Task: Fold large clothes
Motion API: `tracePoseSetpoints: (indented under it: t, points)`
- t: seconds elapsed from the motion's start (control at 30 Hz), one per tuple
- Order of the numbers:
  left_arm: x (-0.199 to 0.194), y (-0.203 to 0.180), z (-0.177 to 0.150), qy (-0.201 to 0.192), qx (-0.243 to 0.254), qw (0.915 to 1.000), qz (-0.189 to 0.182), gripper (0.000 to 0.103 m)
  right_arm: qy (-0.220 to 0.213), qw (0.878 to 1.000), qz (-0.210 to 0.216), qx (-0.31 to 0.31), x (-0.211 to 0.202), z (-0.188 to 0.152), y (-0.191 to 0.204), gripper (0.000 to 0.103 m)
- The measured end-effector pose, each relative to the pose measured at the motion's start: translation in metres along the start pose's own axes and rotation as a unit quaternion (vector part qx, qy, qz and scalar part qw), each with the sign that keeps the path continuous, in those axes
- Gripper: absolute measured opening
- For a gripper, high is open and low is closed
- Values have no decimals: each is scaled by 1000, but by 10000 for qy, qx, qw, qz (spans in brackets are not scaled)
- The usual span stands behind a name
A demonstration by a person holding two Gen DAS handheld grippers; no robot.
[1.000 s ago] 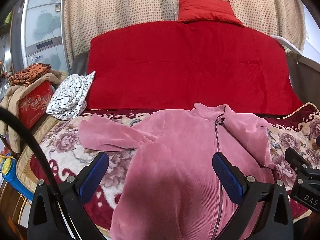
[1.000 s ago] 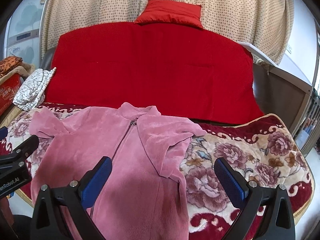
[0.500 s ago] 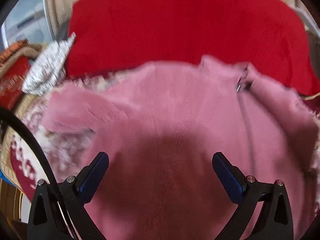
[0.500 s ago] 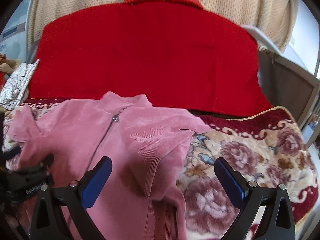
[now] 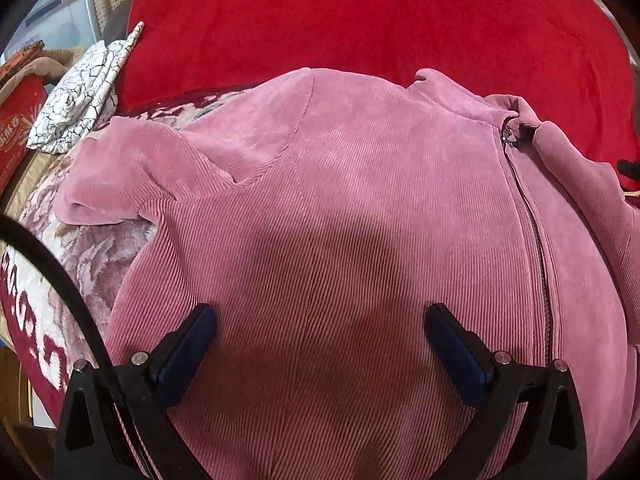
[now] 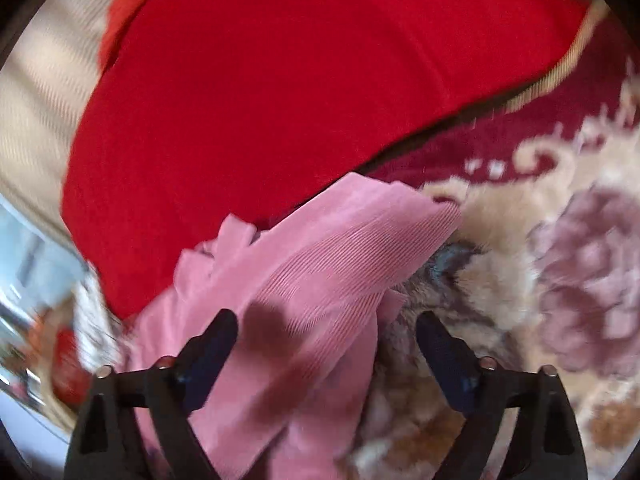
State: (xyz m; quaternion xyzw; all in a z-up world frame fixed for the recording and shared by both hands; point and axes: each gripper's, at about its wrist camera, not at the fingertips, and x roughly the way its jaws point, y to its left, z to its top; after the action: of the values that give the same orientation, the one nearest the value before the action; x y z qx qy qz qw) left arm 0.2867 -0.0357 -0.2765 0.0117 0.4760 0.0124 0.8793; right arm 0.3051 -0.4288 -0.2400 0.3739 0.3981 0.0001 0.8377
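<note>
Both grippers (image 5: 320, 332) (image 6: 326, 338) (jaws apart), above pink jacket (image 5: 360, 200)

pink corduroy zip jacket (image 5: 360, 220), zipped, spread front-up on floral blanket, right sleeve folded over

Bright even light, fisheye-bent edges, dark shadow on the pink jacket (image 5: 360, 208), right view motion-blurred.

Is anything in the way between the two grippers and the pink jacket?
No, nothing visible blocks them. The left gripper is open right above the pink jacket's front. The right gripper has just been closing a little over the folded sleeve, with sleeve cloth between its jaws, not pinched yet.
</note>
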Motion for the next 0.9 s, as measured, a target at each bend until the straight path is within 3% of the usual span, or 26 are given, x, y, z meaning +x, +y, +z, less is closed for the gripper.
tracePoseSetpoints:
  t: [0.1, 0.2, 0.27, 0.37, 0.43, 0.5, 0.67, 0.77, 0.83, 0.9]
  points:
    - [-1, -3, 8, 135, 5, 9999, 9, 103, 163, 9970, 611, 447, 21, 10, -13, 71]
    - [-10, -1, 15, -182, -36, 9997, -153, 103, 16, 9952, 801, 565, 31, 16, -12, 62]
    - [-22, 1, 18, -549, -116, 9984, -89, 103, -295, 9975, 625, 157, 25, 17, 2, 50]
    - [-30, 5, 17, -787, -204, 9967, 7, 103, -717, 9957, 195, -552, 19, 13, 25, 49]
    - [-33, 4, 15, -845, -194, 9962, -15, 103, -822, 9946, 187, -602, 21, 12, 25, 49]
    - [-35, 4, 13, -908, -103, 9958, 10, 103, -899, 9944, 159, -528, 20, 11, 22, 43]
    - [-51, 5, 6, -1284, 26, 9916, 133, 103, -1448, 9870, 136, -686, -3, 13, 36, 40]
    - [-50, 10, 8, -1271, -26, 9919, 70, 103, -1410, 9878, 211, -628, 2, 12, 36, 40]
    - [-47, 11, 10, -1249, -25, 9922, 57, 103, -1134, 9912, 457, -518, 7, 14, 33, 39]
    - [-48, 11, 12, -1294, -12, 9915, 94, 103, -829, 9931, 663, -491, 20, 15, 35, 27]
